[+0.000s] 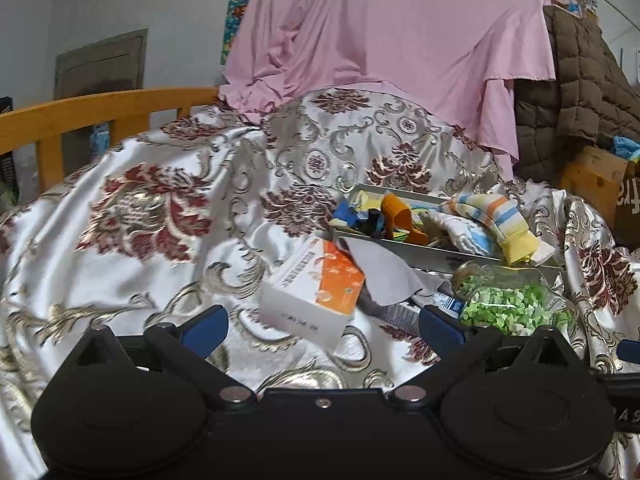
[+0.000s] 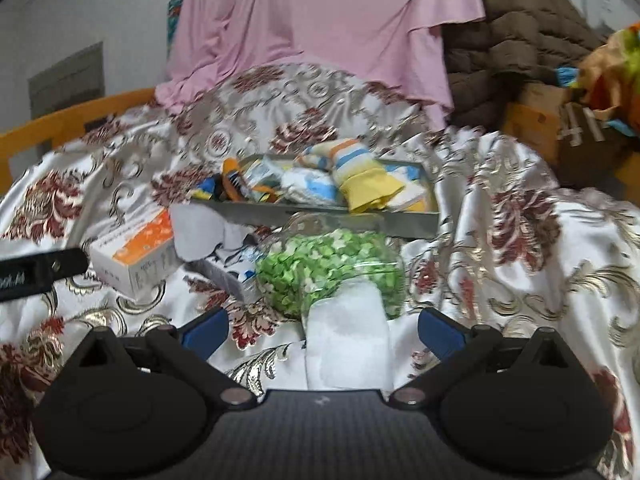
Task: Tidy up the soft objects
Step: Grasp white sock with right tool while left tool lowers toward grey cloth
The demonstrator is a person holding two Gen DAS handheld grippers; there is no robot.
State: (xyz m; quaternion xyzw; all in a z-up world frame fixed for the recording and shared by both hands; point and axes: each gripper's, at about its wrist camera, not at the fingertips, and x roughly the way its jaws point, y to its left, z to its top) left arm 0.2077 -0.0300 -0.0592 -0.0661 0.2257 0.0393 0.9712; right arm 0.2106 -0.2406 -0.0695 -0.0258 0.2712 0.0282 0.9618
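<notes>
A grey tray [image 1: 404,251] [image 2: 320,218] sits on the flowered bedspread, filled with socks: a striped one with a yellow cuff [image 1: 496,220] [image 2: 360,176], an orange one [image 1: 396,212] [image 2: 232,182] and others. A grey cloth [image 1: 384,276] [image 2: 200,236] drapes over the tray's near edge. A folded white cloth [image 2: 348,340] lies between the fingers of my right gripper [image 2: 324,330], which is open. My left gripper [image 1: 324,322] is open too, low over the bedspread, short of an orange-and-white box [image 1: 316,288] [image 2: 136,252].
A clear jar of green bits [image 1: 508,300] [image 2: 332,268] lies on its side before the tray. A pink sheet [image 1: 392,40], a brown quilt [image 1: 580,92] and cardboard boxes [image 2: 560,128] stand behind. A wooden bed rail [image 1: 100,112] runs at left.
</notes>
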